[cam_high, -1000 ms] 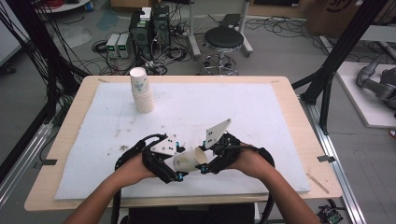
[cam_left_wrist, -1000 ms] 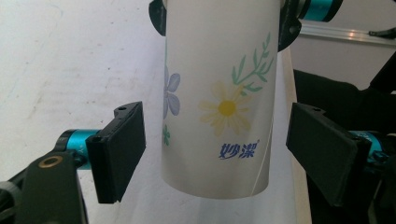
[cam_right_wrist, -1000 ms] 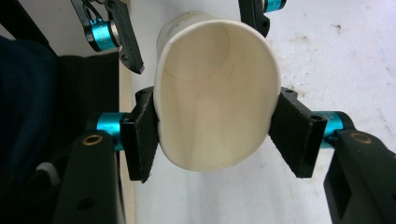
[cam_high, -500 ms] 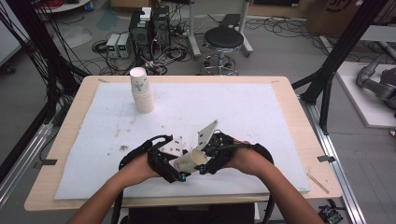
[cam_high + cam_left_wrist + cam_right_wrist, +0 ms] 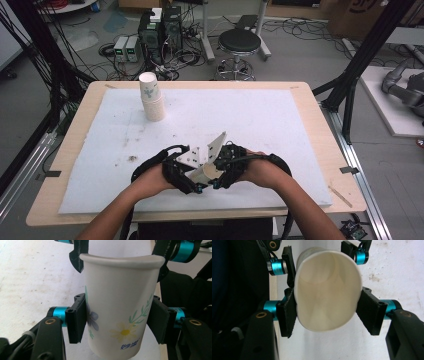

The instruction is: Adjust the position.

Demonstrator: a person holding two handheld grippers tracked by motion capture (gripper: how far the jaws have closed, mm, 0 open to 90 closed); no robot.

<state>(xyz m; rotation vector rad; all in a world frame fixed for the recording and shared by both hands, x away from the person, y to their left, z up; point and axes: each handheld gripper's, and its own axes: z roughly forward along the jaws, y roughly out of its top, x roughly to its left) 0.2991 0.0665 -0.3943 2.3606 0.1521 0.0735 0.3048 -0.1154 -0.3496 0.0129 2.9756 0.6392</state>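
A lab — computer towers (image 5: 161, 30), tangled cables (image 5: 60, 65), black rig frames (image 5: 367, 47).

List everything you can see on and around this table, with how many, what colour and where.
held paper cup: one, white with flower print, between both grippers near the table's front edge
stacked paper cups: one stack, white, standing at the back left of the mat
mat: one, white, covering the tabletop
table: one, light wood
stool: one, black seat, on the floor behind the table
left gripper: one, black with blue fittings, jaws just closed onto the cup's body
right gripper: one, black with blue fittings, clamped at the cup's rim
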